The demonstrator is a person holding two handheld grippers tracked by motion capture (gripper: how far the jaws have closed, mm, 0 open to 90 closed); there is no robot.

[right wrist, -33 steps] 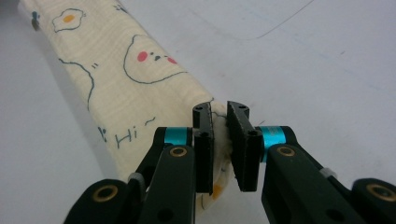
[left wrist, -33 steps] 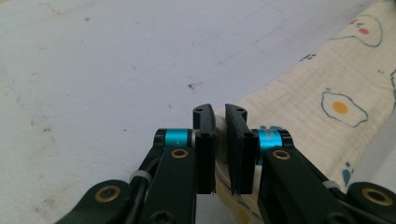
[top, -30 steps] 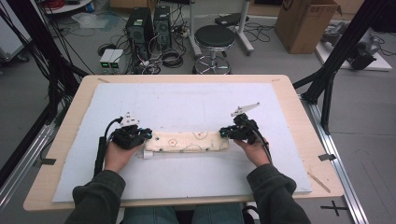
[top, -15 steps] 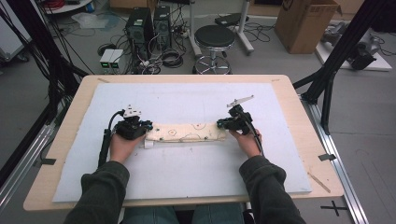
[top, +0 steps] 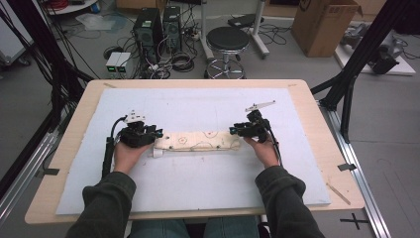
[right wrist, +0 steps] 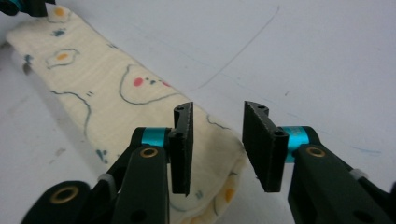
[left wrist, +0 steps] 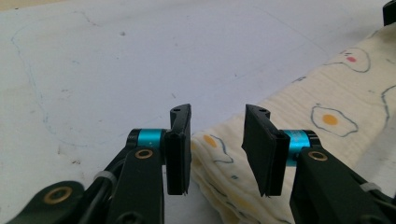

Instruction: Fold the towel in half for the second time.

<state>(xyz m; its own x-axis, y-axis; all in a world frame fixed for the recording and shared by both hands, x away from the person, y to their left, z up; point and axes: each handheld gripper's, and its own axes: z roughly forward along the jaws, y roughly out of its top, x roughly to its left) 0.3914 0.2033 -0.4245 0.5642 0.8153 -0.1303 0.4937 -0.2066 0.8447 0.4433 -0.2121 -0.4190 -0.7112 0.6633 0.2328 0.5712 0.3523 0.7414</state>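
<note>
High view shows my left gripper [top: 154, 133] and right gripper [top: 233, 130] at opposite ends of a folded cream cloth [top: 198, 141] printed with fried eggs, which lies as a long strip across the middle of the white mat [top: 198, 183]. Both grippers' own views show the jaws parted with nothing between them: the left gripper [left wrist: 218, 149] straddles the near end of the cloth [left wrist: 327, 102], the right gripper [right wrist: 217, 149] stands over the other end of the cloth [right wrist: 116, 93].

Risks, as I judge them:
- Closing too shallow could catch only the top layer, so the fold would open on lifting.
- If the two ends are pulled unevenly, the strip could twist or skew.
- Soft muslin-like fabric may slip from smooth jaw faces if gripped at the very edge.

Surface: the mat is marked with faint pen outlines and small scuffs, and sits on a light wooden table [top: 327, 148].

Room: a black stool [top: 228, 39], computer towers [top: 158, 25], loose cables on the floor, and a cardboard box [top: 324, 22] beyond the table.
</note>
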